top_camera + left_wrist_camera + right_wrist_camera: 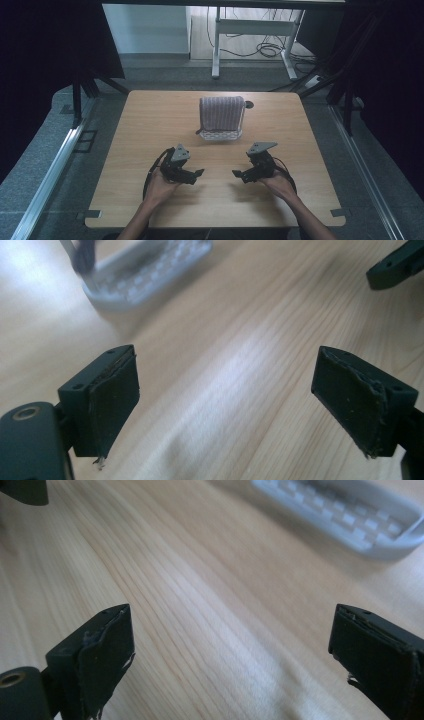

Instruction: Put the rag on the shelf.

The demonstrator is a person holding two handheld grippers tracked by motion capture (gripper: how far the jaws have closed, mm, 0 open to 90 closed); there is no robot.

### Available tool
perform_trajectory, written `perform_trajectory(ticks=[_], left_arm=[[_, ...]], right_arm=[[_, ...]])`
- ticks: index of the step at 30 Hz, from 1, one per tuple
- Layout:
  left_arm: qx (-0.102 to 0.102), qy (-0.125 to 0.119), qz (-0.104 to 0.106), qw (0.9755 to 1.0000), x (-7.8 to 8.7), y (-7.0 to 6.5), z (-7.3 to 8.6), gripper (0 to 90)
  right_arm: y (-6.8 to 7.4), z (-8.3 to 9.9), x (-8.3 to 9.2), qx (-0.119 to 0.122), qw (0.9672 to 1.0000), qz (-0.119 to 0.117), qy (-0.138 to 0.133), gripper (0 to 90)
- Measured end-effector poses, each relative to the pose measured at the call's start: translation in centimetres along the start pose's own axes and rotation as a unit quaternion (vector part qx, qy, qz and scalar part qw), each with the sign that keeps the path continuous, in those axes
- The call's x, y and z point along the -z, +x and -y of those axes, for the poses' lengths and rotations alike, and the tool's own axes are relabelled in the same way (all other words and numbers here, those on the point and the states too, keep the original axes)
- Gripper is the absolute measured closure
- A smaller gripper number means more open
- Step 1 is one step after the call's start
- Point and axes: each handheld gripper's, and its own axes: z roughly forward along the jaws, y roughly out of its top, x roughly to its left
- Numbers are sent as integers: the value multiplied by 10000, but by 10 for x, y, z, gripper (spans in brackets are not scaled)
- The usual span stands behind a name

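Both tools rest low over the near half of the wooden table [150, 120], held one in each hand and angled inward toward each other. The left gripper [196, 174] has its jaws spread wide with nothing between them; the right gripper [237, 174] is likewise released and empty. This reads as a ready stance: neither tool has committed to anything, and the symmetrical hold suggests a two-handed approach is intended.

The object of the work appears to be the towel [221, 113], a purplish ribbed cloth draped over a small white rack [220, 134]. It stands upright at the centre of the table, beyond the grippers and clear of both. Hanging it this way leaves its lower corners free, which I judge would suit a pinch from each side.

From above, the full layout is plain: towel, rack, both hands, and the gap between tools and cloth. It does not show the condition of the pads. The left gripper view does: the pads [116, 405] are worn and frayed at the edges, and the rack base [150, 272] lies ahead, perforated, with a dark strip of cloth [83, 255] at its edge. The right gripper view shows the rack's base [350, 522] from the opposite side, blurred.
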Motion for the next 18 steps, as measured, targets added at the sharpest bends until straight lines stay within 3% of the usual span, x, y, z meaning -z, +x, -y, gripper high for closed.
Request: perform_trajectory(ticks=[6, 8, 11, 18], left_arm=[[117, 201, 73, 9997, -15, 0, 17, 117], [135, 491, 83, 9987, -24, 0, 22, 116], [122, 637, 78, 9979, -27, 0, 21, 115], [188, 641, 17, 9978, -28, 0, 21, 98]], right_arm=[[-1, 14, -14, 26, 9997, 72, 251, 28], [-2, 19, -20, 58, 9994, 132, 319, 15], [-4, 25, -24, 109, 9995, 168, 233, 0], [-4, 25, -25, 61, 9995, 207, 229, 0]])
